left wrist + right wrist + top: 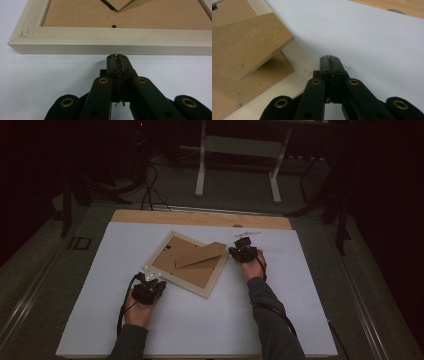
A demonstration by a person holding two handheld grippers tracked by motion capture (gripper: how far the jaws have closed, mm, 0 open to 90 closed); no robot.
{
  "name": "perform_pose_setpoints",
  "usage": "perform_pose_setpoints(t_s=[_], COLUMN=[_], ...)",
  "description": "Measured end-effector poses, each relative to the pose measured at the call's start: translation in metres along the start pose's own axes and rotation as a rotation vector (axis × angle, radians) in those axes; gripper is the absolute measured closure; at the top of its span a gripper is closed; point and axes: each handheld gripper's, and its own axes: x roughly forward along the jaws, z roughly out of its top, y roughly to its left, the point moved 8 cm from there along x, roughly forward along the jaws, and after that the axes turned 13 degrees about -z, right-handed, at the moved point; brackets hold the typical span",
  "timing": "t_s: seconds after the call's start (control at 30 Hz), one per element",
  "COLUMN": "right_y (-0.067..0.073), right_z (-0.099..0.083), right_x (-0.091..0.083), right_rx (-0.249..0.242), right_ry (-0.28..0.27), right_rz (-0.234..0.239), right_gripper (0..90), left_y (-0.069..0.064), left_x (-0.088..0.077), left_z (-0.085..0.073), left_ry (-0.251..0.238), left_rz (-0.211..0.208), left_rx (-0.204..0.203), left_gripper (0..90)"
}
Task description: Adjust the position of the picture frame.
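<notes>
A pale wooden picture frame (189,265) lies face down, turned cornerwise, near the middle of the white table (300,320), with bare surface towards every edge. Its brown backing board (201,255) is lifted askew. The left gripper (117,57), jaws together, meets the frame's near rail; the right gripper (329,59), jaws together, sits at its right corner.

A faint pencil mark, read as "LL" or close to it, is seen scrawled on the corner of the picture frame (107,37). Nothing else legible is found.
</notes>
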Motion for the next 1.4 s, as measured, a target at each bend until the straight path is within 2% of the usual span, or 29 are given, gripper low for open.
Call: perform_pose_setpoints(t_s=[0.17,0.33,0.53,0.57,0.63,0.73,0.8,1.0,1.2,1.4], right_y=[0.001,0.003,0.002,0.005,0.006,0.008,0.009,0.01,0.014,0.017], right_z=[0.004,0.006,0.004,0.0,-0.003,-0.003,-0.004,-0.007,-0.014,-0.022], right_x=[0.006,0.012,0.014,0.016,0.017,0.017,0.016,0.011,0.004,-0.004], right_rx=[-0.005,0.014,-0.004,-0.034,-0.037,-0.039,-0.059,-0.062,-0.087,-0.075], right_ry=[0.008,0.026,0.075,0.094,0.1,0.1,0.101,0.098,0.095,0.077], right_rz=[-0.011,-0.017,-0.018,-0.016,-0.01,0.002,0.006,0.021,0.058,0.085], right_gripper=[90.0,90.0,90.0,90.0,90.0,90.0,90.0,90.0,90.0,90.0], left_y=[0.001,0.001,0.0,0.0,0.001,0.0,0.0,0.0,-0.001,-0.001], left_x=[0.0,0.001,0.001,0.001,0.002,0.002,0.002,0.002,0.002,0.002], left_z=[0.0,0.0,0.0,0.0,0.0,0.0,0.0,0.0,0.0,-0.001], left_ry=[0.0,0.004,0.003,0.001,0.0,-0.001,-0.002,0.001,-0.001,-0.002], left_rz=[0.0,0.0,0.0,-0.002,-0.003,-0.004,-0.006,-0.002,0.013,0.016], left_rx=[-0.004,-0.001,-0.002,-0.004,-0.005,-0.006,-0.009,-0.006,-0.004,-0.003], left_gripper=[89.8,89.9,89.9,89.9,89.9,89.9,90.0,90.0,90.0,90.0])
